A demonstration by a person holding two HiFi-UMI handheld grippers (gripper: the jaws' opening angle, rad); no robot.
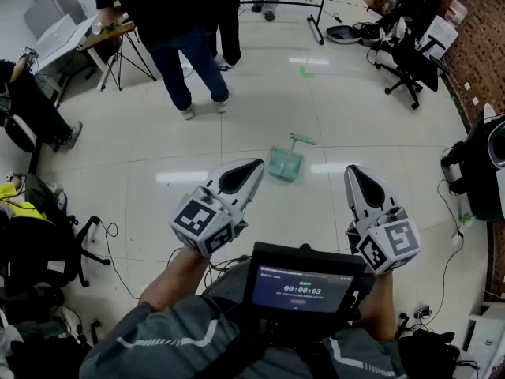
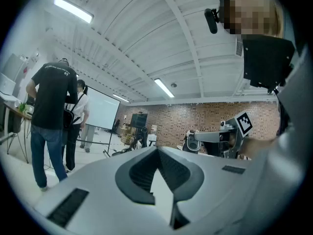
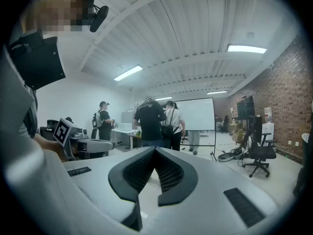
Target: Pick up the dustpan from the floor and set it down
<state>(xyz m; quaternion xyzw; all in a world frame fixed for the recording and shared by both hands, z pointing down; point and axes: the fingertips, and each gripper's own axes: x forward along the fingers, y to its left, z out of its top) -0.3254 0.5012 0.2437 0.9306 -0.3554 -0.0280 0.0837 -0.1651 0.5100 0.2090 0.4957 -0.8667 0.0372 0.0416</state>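
Note:
A translucent teal dustpan (image 1: pixel 284 164) lies on the pale tiled floor, its handle (image 1: pixel 302 140) pointing away to the right. Both grippers are held level in front of me, high above the floor and nearer to me than the dustpan. My left gripper (image 1: pixel 254 166) is to the left of it and my right gripper (image 1: pixel 353 171) to the right. Neither touches it. The left gripper view shows its jaws (image 2: pixel 157 151) closed together with nothing between them. The right gripper (image 3: pixel 155 151) is likewise shut and empty. Neither gripper view shows the dustpan.
Two people (image 1: pixel 189 46) stand on the floor beyond the dustpan beside a table (image 1: pixel 71 38). A black office chair (image 1: pixel 410 61) is at the back right, with dark chairs and cables (image 1: pixel 110 243) at the left. A tablet (image 1: pixel 304 287) hangs at my chest.

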